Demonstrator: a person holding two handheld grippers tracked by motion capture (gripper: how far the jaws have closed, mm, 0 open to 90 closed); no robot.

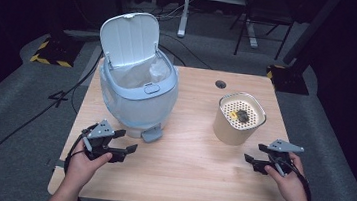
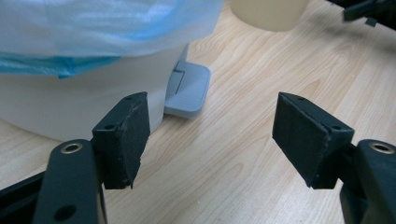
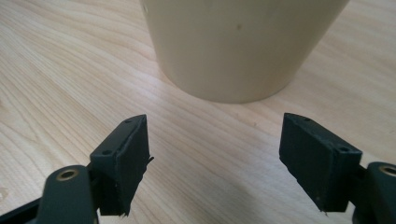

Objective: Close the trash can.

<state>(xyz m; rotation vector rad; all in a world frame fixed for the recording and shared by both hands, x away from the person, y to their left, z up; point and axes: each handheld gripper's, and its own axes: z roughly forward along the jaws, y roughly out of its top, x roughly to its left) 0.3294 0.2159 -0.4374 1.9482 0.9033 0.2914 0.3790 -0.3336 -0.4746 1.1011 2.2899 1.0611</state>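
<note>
**Lining up on the cup before I close**

My right gripper sits low on the bench, fingers spread wide and empty, pointing at the beige cup just beyond them, right of centre. I'd ease forward level until its wall sits squarely between the pads, then close low and gently so it can't tip. My left gripper, also wide and empty, waits by the bin's pedal.

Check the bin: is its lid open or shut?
Open. The bin's lid stands tipped back, showing the bag liner inside.
</note>
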